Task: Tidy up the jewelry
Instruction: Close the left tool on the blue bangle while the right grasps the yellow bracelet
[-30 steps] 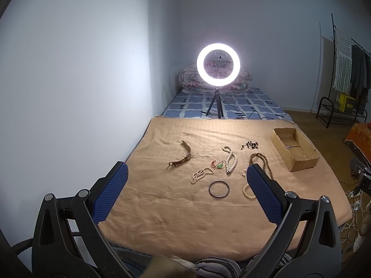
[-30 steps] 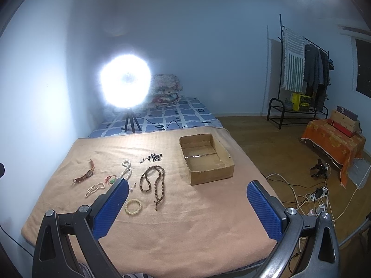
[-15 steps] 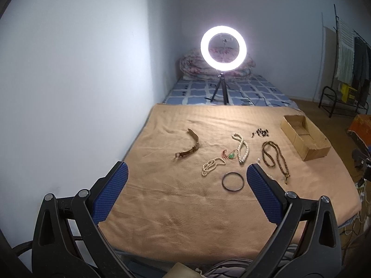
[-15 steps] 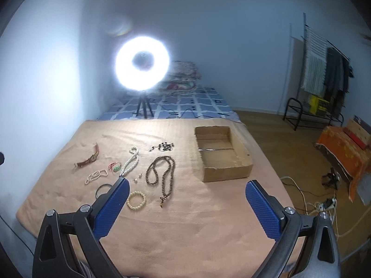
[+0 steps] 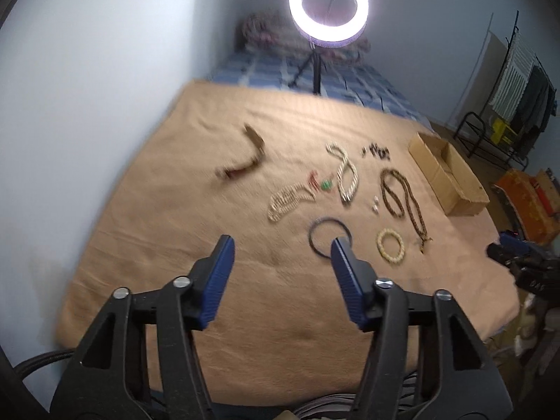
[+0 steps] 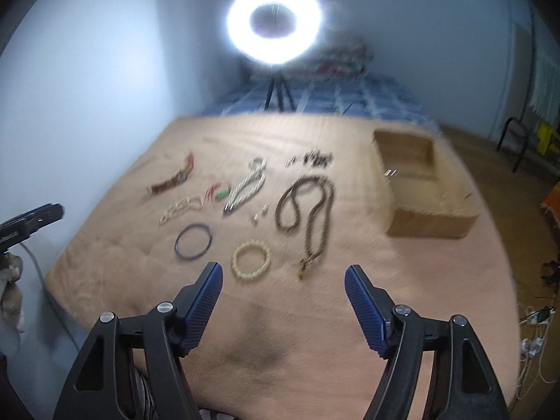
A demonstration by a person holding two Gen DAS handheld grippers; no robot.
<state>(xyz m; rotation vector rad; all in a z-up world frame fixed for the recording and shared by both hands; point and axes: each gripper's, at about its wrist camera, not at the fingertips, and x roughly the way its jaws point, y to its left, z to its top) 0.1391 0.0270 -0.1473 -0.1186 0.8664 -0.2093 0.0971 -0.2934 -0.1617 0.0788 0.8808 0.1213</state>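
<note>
Jewelry lies spread on a tan blanket (image 5: 175, 280) (image 6: 315, 332): a brown watch strap (image 5: 245, 168) (image 6: 173, 180), a white pearl strand (image 5: 287, 201) (image 6: 180, 208), a cream rope necklace (image 5: 344, 175) (image 6: 246, 185), a brown bead necklace (image 5: 402, 196) (image 6: 308, 206), a dark bangle (image 5: 320, 225) (image 6: 193, 241), a cream bead bracelet (image 5: 390, 245) (image 6: 251, 260) and small dark beads (image 5: 376, 150) (image 6: 315, 159). An open cardboard box (image 5: 448, 175) (image 6: 420, 189) stands to the right. My left gripper (image 5: 280, 245) is open above the blanket, near the bangle. My right gripper (image 6: 283, 273) is open just short of the bracelet.
A lit ring light (image 5: 329, 7) (image 6: 274, 22) on a tripod stands behind the blanket on a blue checked mattress (image 5: 315, 73). A white wall (image 5: 87, 105) runs along the left. A clothes rack (image 5: 518, 80) and orange bundle (image 5: 525, 203) are at the right. Cables lie on the floor (image 6: 535, 332).
Both grippers have moved forward and tilted down toward the jewelry, which now looks larger and nearer. Both stay open and empty, their jaws narrower than before. The views are motion-blurred.
</note>
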